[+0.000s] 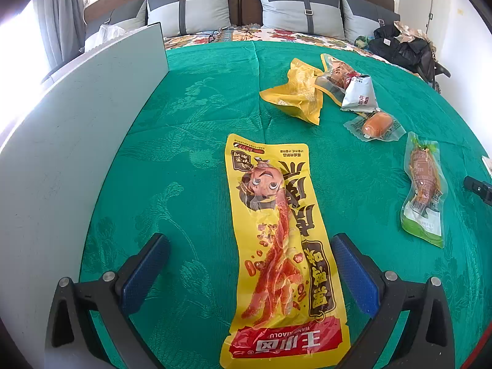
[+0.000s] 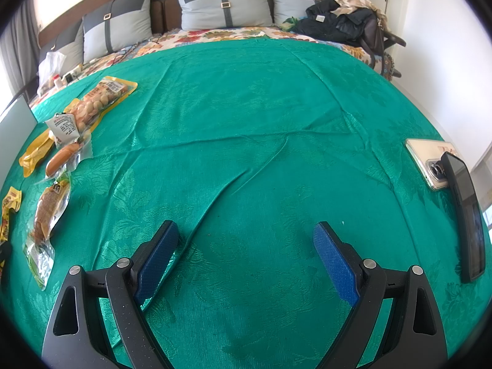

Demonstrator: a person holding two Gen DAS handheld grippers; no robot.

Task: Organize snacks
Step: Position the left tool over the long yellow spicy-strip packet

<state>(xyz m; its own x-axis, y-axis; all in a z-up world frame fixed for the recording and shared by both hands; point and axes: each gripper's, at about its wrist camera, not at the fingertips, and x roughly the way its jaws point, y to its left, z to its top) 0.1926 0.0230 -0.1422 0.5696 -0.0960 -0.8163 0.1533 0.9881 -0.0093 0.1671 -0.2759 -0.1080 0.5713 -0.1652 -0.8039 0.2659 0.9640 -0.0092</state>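
Note:
A long yellow snack packet (image 1: 276, 240) with a cartoon face lies flat on the green cloth (image 1: 196, 141). My left gripper (image 1: 250, 243) stands open around its lower half, blue pads clear of it on both sides. Farther right lie a crumpled yellow bag (image 1: 298, 92), a clear packet of brown pieces (image 1: 336, 75), a white pouch (image 1: 358, 93), a wrapped bun (image 1: 376, 124) and a green-edged packet (image 1: 424, 190). My right gripper (image 2: 246, 233) hangs open over bare cloth (image 2: 261, 123), with the same snacks (image 2: 61, 153) at the left edge of its view.
A grey-white box wall (image 1: 77, 117) rises along the left of the cloth. Two phones (image 2: 430, 163) (image 2: 467, 215) lie at the right edge. Pillows (image 1: 190, 9), a floral sheet and dark clothes (image 1: 399, 46) sit beyond the cloth.

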